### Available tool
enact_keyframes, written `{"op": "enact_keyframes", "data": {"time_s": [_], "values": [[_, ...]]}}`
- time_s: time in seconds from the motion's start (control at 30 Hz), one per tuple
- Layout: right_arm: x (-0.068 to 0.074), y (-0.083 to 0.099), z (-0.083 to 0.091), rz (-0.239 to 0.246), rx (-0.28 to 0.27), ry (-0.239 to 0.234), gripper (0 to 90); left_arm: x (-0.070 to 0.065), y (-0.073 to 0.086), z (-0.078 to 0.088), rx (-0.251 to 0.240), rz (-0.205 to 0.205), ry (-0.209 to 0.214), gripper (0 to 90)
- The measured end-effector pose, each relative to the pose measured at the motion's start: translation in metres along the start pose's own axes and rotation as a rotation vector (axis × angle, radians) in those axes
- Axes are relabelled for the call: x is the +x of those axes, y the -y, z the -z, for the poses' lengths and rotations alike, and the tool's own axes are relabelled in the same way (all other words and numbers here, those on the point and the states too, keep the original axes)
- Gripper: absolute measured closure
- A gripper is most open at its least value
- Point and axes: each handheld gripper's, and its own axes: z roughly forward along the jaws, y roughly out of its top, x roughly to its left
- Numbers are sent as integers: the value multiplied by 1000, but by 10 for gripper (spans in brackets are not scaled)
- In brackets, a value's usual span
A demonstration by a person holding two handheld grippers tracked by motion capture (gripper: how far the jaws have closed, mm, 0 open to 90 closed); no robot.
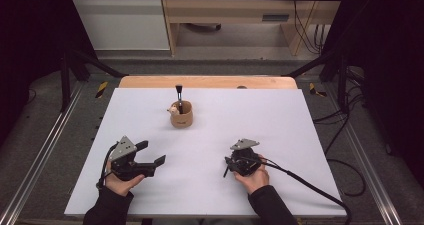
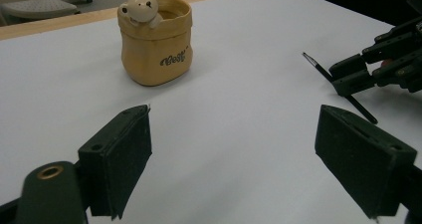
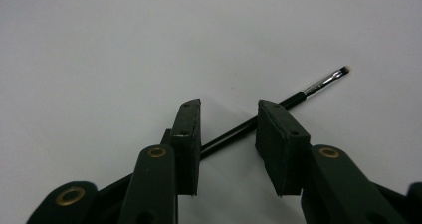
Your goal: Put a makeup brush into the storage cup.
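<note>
in the right gripper view a thin black brush (image 3: 278,107) is seen lying on the white surface (image 3: 99,45) between the jaws of the right gripper (image 3: 226,115), which are narrowly parted and not closed on it; from the high view the brush is hard to make out. the left gripper (image 2: 234,134) is held wide open and empty, and its view shows a bear figure on the rim of the tan cup (image 2: 157,47) and lettering too small to be read. the tool standing in the cup (image 1: 181,114) is seen from the high view, its top cut off in the left gripper view.

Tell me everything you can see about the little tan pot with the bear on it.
The small tan ceramic-looking pot, shaped like a soft sack with a rolled rim, stands upright on the white table, toward its far middle, apart from both hand-held grippers. A cream bear figure peeks over its rim. Dark lettering marks its front; I cannot read it. A black-handled tool stands inside, sticking up above the rim.
</note>
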Motion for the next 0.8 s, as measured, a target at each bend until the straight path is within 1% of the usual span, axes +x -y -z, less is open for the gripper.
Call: {"op": "enact_keyframes", "data": {"time_s": [0.03, 0.17, 0.23, 0.27, 0.4, 0.5, 0.57, 0.6, 0.63, 0.67, 0.7, 0.77, 0.8], "values": [[1, 0, 0, -11, 3, -1, 626, 0, 0, 0, -1, 0, 0, 140], [1, 1, 2, -19, 4, 6, 622, 0, 0, 0, -1, 0, 1, 140], [1, 2, 2, -13, 2, 7, 623, -1, 0, 0, 0, 0, 2, 140], [1, 2, 2, -19, 4, 8, 625, -1, 0, 0, 0, -1, 2, 140], [1, 2, 3, -12, 7, 6, 654, -1, 0, 0, -1, 1, 2, 140], [1, 3, 5, -23, 17, 2, 681, -1, 0, 0, -1, 0, 2, 140], [-1, 4, 6, -12, 16, -1, 698, -1, 0, 0, -1, -1, 3, 140], [-1, 4, 7, -23, 22, -2, 705, -1, 0, 0, -1, -1, 3, 140], [-3, 5, 8, -16, 21, 0, 708, -1, 0, 0, -1, -1, 3, 140], [-3, 5, 9, -28, 26, 1, 711, -1, 0, 0, -1, -1, 3, 140], [-4, 6, 9, -22, 28, 8, 713, -1, 0, 0, -1, 0, 3, 140], [-6, 7, 11, -28, 32, 10, 721, -1, 0, 0, -1, 0, 3, 140], [-5, 7, 12, -50, 35, 4, 728, -1, 0, 0, 0, -1, 3, 140]]}}
